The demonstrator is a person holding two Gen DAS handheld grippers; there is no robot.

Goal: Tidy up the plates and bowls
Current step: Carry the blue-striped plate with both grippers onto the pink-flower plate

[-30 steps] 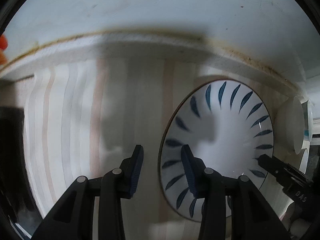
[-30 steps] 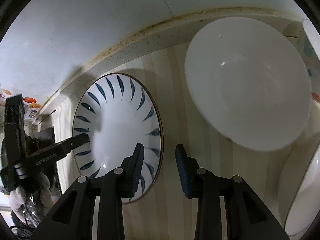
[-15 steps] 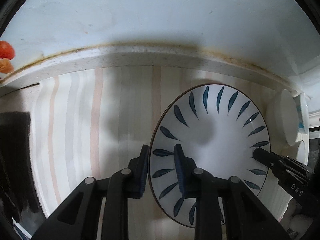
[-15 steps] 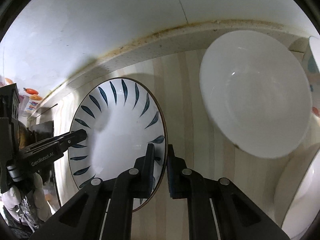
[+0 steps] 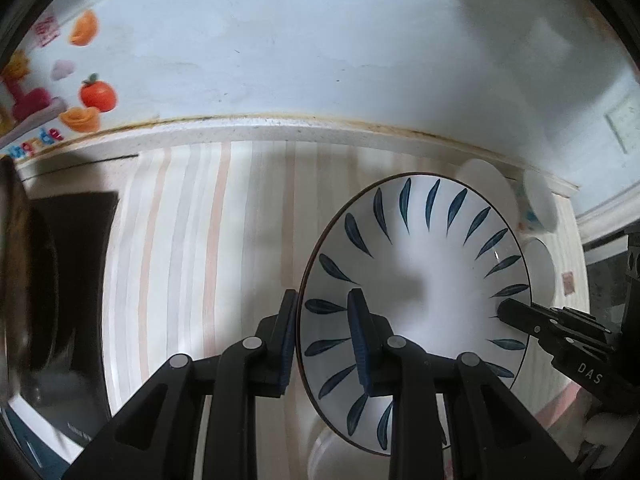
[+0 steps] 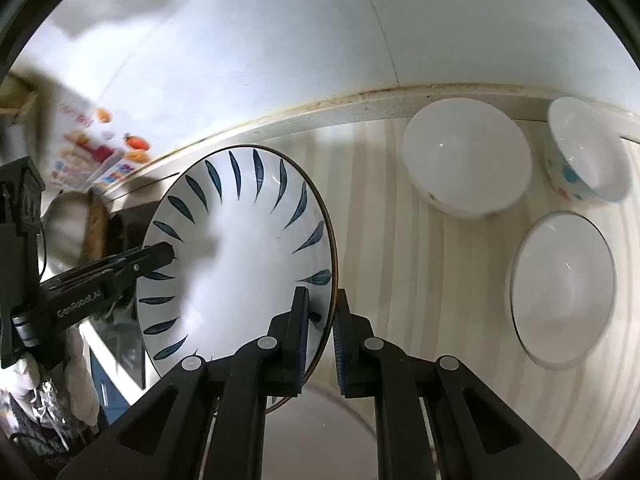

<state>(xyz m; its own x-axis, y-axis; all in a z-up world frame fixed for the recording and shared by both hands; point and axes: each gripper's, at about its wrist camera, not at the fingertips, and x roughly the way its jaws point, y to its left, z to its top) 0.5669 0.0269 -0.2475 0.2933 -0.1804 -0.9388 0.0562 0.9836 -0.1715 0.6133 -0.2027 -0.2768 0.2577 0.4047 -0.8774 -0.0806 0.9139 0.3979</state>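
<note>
Between both claws: leaf-pattern plate (image 5: pixel 424 264) | left claw (image 5: pixel 324 340) clamps its left rim | right claw (image 6: pixel 320 332) clamps its right rim, seemingly lifted.

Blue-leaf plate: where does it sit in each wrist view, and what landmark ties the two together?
Left wrist: the blue-leaf plate fills the lower right, its left rim between the left hand-held gripper fingers.
Right wrist: the same plate sits left of centre, its right rim between the right hand-held gripper fingers.
Shared landmark: the stained counter back edge running along the wall above the plate.
</note>
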